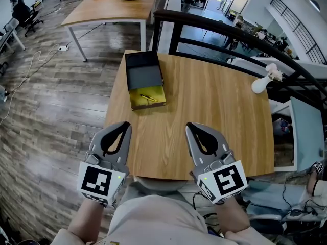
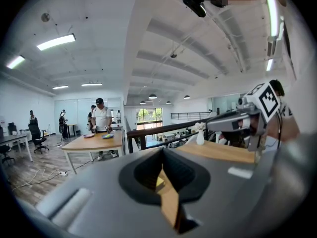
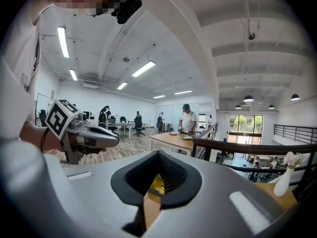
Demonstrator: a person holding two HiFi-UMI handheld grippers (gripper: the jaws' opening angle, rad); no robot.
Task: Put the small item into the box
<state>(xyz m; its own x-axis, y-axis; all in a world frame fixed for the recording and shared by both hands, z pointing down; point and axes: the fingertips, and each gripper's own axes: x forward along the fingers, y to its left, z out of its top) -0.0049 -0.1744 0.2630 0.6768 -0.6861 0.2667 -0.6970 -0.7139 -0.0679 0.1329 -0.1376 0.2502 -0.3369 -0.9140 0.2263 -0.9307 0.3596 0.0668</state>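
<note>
The left tool (image 1: 125,125) is held above the near left corner of the wooden table (image 1: 214,111); in the left gripper view its two jaws are pressed together at the tips (image 2: 162,155) and nothing is between them; only a piece of the table and a bit of yellow show through the opening behind the tips.

Further away, at the far left part of the table, stands the box (image 1: 148,105); its black lid (image 1: 143,69) is open and lies flat behind the yellow compartment; the small item (image 1: 148,97), thin and dark, is lying inside this yellow compartment, a little tilted; the box is well apart from both tools.

The right tool (image 1: 190,126) is held beside the left one, over the near edge of the table; in the right gripper view its jaws also meet at the tips (image 3: 158,155) and they carry nothing; a yellow spot of the box is seen through the opening.

At the far right edge of the table stands a white vase (image 1: 261,83), upright, with something pale in its neck.

Behind, on the wooden floor, there is another table (image 1: 115,8) with two plates on it; in the left gripper view a person (image 2: 101,119) is standing at it.
</note>
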